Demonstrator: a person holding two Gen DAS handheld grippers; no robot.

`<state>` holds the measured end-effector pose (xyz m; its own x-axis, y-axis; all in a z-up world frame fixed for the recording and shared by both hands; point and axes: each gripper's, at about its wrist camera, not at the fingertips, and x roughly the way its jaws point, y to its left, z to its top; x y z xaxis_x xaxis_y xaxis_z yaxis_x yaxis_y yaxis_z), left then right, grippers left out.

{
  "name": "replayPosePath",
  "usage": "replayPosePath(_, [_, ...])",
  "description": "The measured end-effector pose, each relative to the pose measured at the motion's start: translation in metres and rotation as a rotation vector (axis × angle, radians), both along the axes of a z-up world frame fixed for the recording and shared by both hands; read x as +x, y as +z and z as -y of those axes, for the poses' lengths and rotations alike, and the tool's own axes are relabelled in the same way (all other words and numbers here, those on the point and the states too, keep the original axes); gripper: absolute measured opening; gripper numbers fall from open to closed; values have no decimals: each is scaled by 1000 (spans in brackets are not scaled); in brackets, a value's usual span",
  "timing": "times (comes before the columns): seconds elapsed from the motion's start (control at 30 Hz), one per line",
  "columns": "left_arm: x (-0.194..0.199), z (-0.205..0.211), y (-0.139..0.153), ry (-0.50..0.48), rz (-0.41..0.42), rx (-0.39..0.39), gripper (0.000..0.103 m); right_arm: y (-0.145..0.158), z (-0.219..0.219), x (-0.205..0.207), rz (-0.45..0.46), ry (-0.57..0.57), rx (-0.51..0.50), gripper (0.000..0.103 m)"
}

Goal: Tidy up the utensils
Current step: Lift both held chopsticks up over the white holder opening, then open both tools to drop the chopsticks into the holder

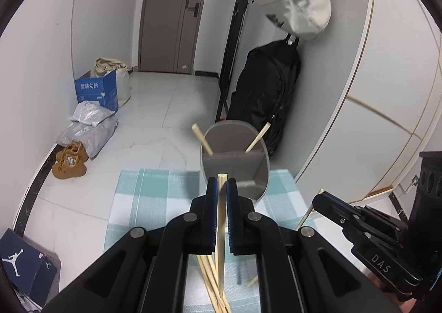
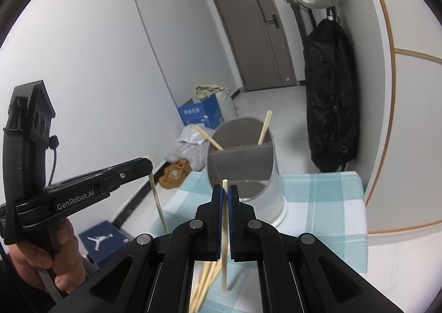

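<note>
Above the table [image 1: 143,202], both grippers are tilted a little downward toward the grey holder [image 1: 234,163]. One chopstick [image 1: 221,230] is clamped in the left gripper [image 1: 221,186], its long axis nearly upright, thin end down. Another chopstick [image 2: 225,230] is clamped in the right gripper [image 2: 225,191], upright too. Two chopsticks are leaned apart in the holder's far part. Loose ones are left lying on the checked cloth [image 2: 317,202] below.
</note>
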<state>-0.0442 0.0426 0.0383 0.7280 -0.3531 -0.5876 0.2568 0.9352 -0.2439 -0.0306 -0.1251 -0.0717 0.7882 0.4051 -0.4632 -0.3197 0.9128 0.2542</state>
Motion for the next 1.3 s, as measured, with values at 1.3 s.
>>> replayPosePath(1.3, [148, 5, 46, 73, 105, -121, 2, 106, 8, 156, 108, -57, 43, 3])
